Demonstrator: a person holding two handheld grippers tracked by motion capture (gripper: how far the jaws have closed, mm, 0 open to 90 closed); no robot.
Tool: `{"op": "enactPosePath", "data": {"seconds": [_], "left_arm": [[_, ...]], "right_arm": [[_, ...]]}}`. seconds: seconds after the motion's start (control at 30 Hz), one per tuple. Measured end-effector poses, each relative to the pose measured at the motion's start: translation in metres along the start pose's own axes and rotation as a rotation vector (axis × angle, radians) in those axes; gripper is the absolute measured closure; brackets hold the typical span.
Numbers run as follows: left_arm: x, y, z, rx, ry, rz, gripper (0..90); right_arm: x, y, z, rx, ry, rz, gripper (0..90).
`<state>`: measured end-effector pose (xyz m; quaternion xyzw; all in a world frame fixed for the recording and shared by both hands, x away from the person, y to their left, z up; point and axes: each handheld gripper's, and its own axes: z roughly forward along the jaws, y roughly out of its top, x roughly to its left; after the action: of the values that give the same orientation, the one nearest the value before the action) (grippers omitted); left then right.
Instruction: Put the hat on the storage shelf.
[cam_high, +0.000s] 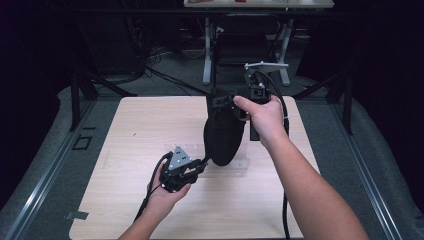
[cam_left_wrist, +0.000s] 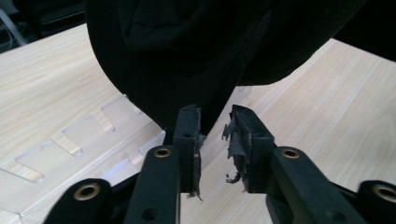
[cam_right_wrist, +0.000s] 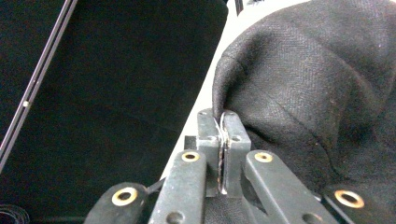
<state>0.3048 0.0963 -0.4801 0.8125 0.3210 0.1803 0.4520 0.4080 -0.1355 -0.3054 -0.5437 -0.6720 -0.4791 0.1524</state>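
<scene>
Your right gripper (cam_high: 227, 104) holds a black cloth (cam_high: 223, 136) up above the middle of the table (cam_high: 135, 125), and the cloth hangs down from it in a long drooping fold. From above you see the whole hang of it, with its lowest tip reaching down toward your left gripper (cam_high: 200, 166), which sits low over the table near its centre.

The right gripper view gives you what the overhead cannot: the jaws are pressed tight together on a pinched edge of the cloth (cam_right_wrist: 303, 84), with a thin pale thread caught at the seam between the pads. The weave is plain there, and the dark floor lies off to the side.

The left gripper view shows your left gripper (cam_left_wrist: 215, 128) with its jaws apart, a clear gap between the worn pads (cam_left_wrist: 240, 135). The bottom edge of the cloth (cam_left_wrist: 187, 51) hangs right above that gap, its point dipping just behind the left-hand jaw; you cannot tell from here whether it touches. This view also picks out a clear plastic rack (cam_left_wrist: 88, 135) lying flat on the table beside the jaws, hardly visible from above.

The near half of the table in front of you is open wood, and so is the far left corner. The rack lies directly under the hanging cloth.
</scene>
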Motion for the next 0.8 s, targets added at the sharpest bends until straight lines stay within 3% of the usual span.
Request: {"op": "enactPosePath", "data": {"seconds": [0.1, 0.8], "left_arm": [[0.0012, -0.0010, 0.0009, 0.017, 0.015, 0.004, 80.9], [0.0005, -0.0045, 0.0008, 0.038, 0.042, 0.056, 84.7]], "right_arm": [[0.0008, -0.0005, 0.0009, 0.006, 0.000, -0.005, 88.4], [0.0080, -0.0053, 0.0057, 0.010, 0.018, -0.031, 85.4]]}}
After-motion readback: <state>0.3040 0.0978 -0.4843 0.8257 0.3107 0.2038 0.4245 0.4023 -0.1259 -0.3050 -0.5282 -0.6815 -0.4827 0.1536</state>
